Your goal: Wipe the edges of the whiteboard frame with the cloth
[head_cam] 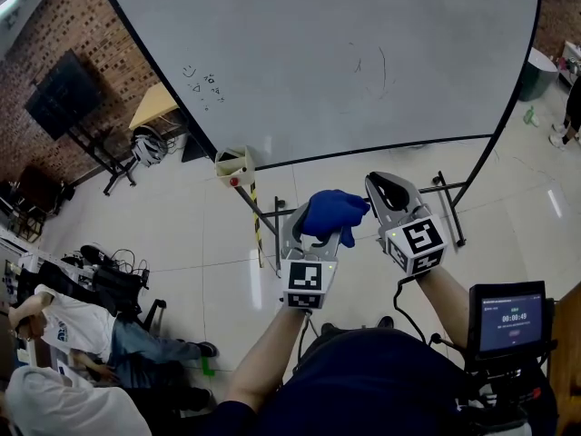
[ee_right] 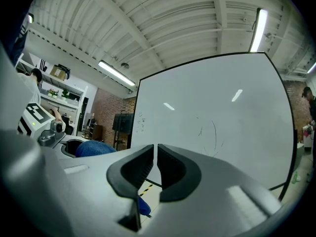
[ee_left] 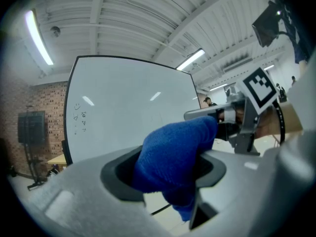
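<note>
A big whiteboard (head_cam: 345,53) with a thin black frame (head_cam: 363,153) stands in front of me; it also fills the left gripper view (ee_left: 128,107) and the right gripper view (ee_right: 217,122). Faint marks sit near its left edge and at its middle. My left gripper (head_cam: 318,218) is shut on a bunched blue cloth (head_cam: 332,211), which bulges out between its jaws (ee_left: 173,152). Just to the right, my right gripper (head_cam: 381,183) is shut and holds nothing (ee_right: 155,154). Both grippers are held level, short of the board's lower edge.
A small yellow box (head_cam: 234,164) hangs on the board's stand, whose black legs (head_cam: 447,193) spread over the floor. A person (head_cam: 73,334) sits at lower left. A TV on a stand (head_cam: 64,94) is at left, and a timer screen (head_cam: 513,321) at lower right.
</note>
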A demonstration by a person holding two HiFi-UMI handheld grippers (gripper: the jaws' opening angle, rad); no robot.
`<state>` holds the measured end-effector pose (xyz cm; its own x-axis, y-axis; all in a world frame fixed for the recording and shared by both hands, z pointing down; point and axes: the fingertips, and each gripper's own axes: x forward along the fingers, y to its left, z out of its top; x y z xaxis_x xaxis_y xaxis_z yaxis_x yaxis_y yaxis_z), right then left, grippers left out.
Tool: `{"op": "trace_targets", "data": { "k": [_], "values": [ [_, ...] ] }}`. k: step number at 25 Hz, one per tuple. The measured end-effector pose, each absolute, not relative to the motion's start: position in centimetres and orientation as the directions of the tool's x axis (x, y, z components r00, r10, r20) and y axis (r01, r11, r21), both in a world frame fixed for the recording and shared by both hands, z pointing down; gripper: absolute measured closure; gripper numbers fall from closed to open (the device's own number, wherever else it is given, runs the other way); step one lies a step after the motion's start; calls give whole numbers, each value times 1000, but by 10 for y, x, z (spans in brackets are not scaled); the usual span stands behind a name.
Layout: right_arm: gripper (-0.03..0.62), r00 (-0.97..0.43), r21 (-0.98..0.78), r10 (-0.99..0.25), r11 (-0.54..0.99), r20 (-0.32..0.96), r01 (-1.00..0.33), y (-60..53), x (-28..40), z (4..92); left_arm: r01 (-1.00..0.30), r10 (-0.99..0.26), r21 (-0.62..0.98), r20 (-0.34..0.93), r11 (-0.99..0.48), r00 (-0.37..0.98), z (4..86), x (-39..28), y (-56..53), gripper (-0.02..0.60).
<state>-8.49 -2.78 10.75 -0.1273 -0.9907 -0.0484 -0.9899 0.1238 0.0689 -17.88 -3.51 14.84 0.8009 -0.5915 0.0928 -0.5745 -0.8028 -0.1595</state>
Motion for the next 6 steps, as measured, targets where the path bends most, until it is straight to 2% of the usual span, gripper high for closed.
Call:
{"op": "trace_targets", "data": {
  "k": [6],
  "values": [
    [563,-120,74,-992,117,-37,-990,-26,-85,111,-594,-610,-147,98,-791,787,150,-179,-37,339]
  ]
}}
